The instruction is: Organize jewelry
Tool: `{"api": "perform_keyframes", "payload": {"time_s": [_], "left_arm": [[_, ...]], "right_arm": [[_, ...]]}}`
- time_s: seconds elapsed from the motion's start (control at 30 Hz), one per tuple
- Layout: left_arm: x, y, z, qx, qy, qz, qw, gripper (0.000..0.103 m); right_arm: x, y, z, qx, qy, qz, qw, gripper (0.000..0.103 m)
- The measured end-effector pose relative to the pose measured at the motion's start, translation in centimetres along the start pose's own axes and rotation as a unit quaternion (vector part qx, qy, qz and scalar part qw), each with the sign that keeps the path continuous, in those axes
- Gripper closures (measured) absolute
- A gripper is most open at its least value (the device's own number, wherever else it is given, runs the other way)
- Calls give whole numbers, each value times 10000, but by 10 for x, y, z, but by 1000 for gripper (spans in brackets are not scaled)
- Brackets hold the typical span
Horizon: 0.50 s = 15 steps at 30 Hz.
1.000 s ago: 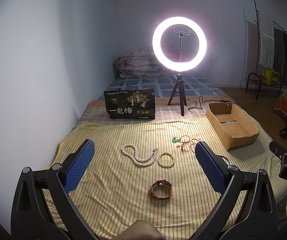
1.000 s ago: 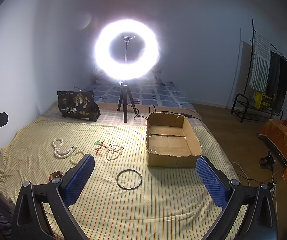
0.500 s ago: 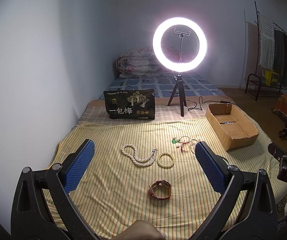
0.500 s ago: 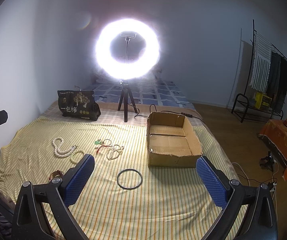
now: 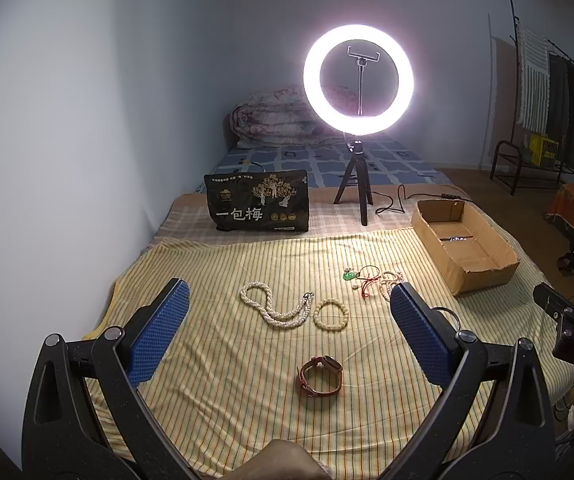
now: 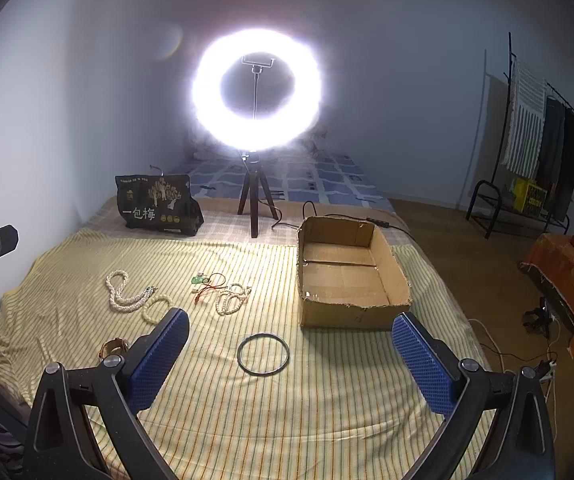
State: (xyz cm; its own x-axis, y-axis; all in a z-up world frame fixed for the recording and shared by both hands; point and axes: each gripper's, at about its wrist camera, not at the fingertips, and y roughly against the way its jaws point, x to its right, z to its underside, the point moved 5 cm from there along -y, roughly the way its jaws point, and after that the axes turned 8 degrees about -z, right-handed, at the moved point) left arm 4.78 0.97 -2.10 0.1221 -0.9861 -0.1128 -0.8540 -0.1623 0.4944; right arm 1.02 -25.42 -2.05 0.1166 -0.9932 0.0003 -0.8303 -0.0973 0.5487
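Jewelry lies spread on a yellow striped cloth (image 5: 227, 360). A white pearl necklace (image 5: 275, 312), a cream bead bracelet (image 5: 331, 314) and a red-strapped watch (image 5: 321, 374) sit ahead of my open left gripper (image 5: 289, 326), which hovers above them holding nothing. A green pendant on a red cord (image 6: 207, 282) and a pale bead strand (image 6: 231, 300) lie further back. A dark ring bangle (image 6: 263, 354) rests just ahead of my open right gripper (image 6: 291, 346). An open cardboard box (image 6: 351, 272) stands to the right of the jewelry.
A lit ring light on a tripod (image 5: 357, 168) stands behind the cloth, with a black printed bag (image 5: 259, 202) to its left and a cable (image 6: 327, 216) trailing toward the box. A clothes rack (image 6: 543, 152) stands by the right wall. A hand (image 5: 283, 460) shows at the bottom.
Both views have shifted only slightly; the jewelry and box lie where they were, and both grippers stay open.
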Motion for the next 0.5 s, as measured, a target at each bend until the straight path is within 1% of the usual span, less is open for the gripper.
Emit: {"api": "perform_keyframes", "payload": {"time_s": [0.1,0.17,0.23,0.43,0.5], "left_arm": [[0,-5,2,-60,-3,-18,10000,1],[-1,-10,3,-130,6,-36,9999,1],[-2,-15,4,-198,17,-45,9998,1],[-12,-33,5,-439,53,-178,9989,1],[-16,-41,6,-543,46,-212,9983,1]], "right_arm": [[1,-7,2,-164,-83,-83,9998,0],[3,-17,7,-395,-203,-134,9989,0],[6,-22,9,-538,-289,-151,9980,0],[16,-34,13,-820,-324,7,9961,0],[17,-39,14,-953,-329,-8,9949,0]]}}
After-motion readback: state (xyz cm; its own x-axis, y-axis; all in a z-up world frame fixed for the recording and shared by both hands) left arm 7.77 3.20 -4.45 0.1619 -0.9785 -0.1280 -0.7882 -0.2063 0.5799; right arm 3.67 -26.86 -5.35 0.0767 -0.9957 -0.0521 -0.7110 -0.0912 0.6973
